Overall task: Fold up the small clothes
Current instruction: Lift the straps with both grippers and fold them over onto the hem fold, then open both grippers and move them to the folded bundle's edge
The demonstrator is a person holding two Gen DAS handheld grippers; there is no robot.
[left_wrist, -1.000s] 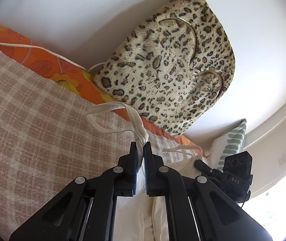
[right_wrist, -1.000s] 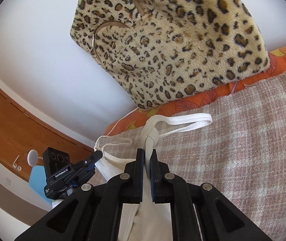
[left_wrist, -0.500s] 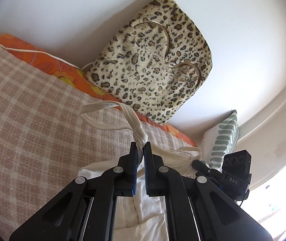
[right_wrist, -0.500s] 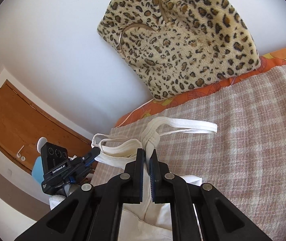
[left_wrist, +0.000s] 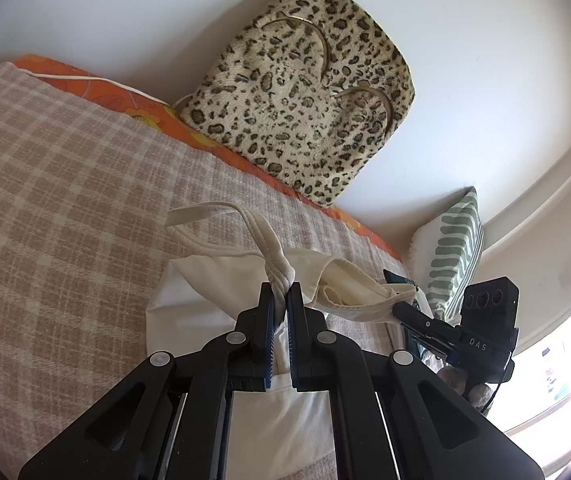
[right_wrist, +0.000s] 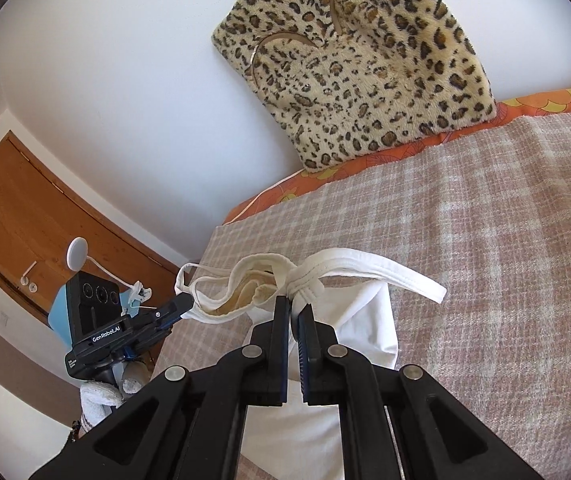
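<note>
A small white strappy top [left_wrist: 205, 300] hangs between my two grippers above the checked blanket [left_wrist: 65, 208]. My left gripper [left_wrist: 280, 294] is shut on the bunched left shoulder strap [left_wrist: 275, 268]. My right gripper [right_wrist: 294, 306] is shut on the bunched right strap [right_wrist: 305, 284], with a loose strap loop [right_wrist: 385, 274] trailing right. The top's body [right_wrist: 357, 320] drapes below the jaws onto the blanket. Each gripper shows in the other's view: the right gripper [left_wrist: 401, 310] and the left gripper [right_wrist: 183, 304], both pinching the neckline.
A leopard-print cushion [left_wrist: 305, 112] leans on the white wall at the back. An orange floral sheet [left_wrist: 157, 112] edges the blanket. A green striped pillow [left_wrist: 453, 248] lies at right. A wooden door [right_wrist: 25, 220] and a white lamp [right_wrist: 77, 252] are at left.
Both grippers have drawn back and down with the straps held. More of the top's white body now lies spread on the blanket, and the cushion looks farther away.
</note>
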